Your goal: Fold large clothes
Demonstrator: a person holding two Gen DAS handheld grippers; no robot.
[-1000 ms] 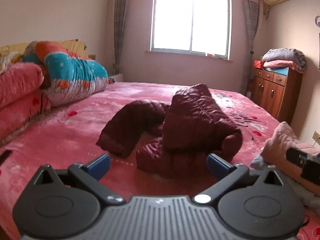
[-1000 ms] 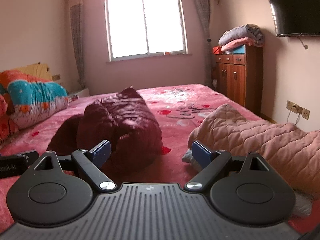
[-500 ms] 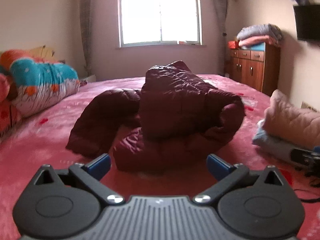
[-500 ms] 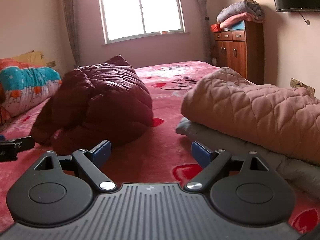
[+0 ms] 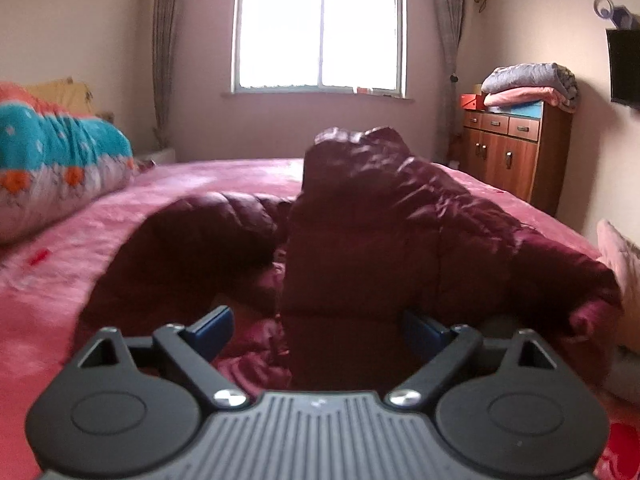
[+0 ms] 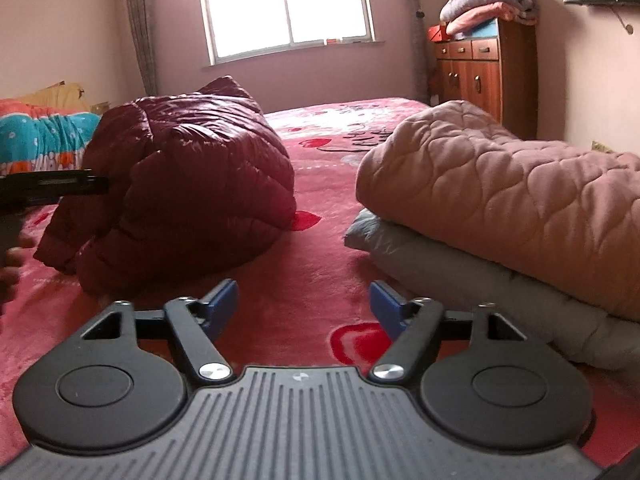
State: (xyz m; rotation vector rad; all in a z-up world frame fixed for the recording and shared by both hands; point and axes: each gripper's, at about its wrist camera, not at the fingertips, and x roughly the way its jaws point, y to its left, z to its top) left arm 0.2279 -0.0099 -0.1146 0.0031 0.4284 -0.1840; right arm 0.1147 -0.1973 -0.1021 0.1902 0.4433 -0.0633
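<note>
A dark maroon quilted down jacket (image 5: pixel 400 232) is seen crumpled in a puffy heap on the pink bed (image 5: pixel 80 264). One sleeve is stretched out toward eight o'clock, and the bulk is mounded high at the centre, unfolded.

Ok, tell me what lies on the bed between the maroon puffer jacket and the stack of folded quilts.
Nothing: in the right wrist view, only bare red bedspread separates the maroon puffer jacket from the folded quilts.
</note>
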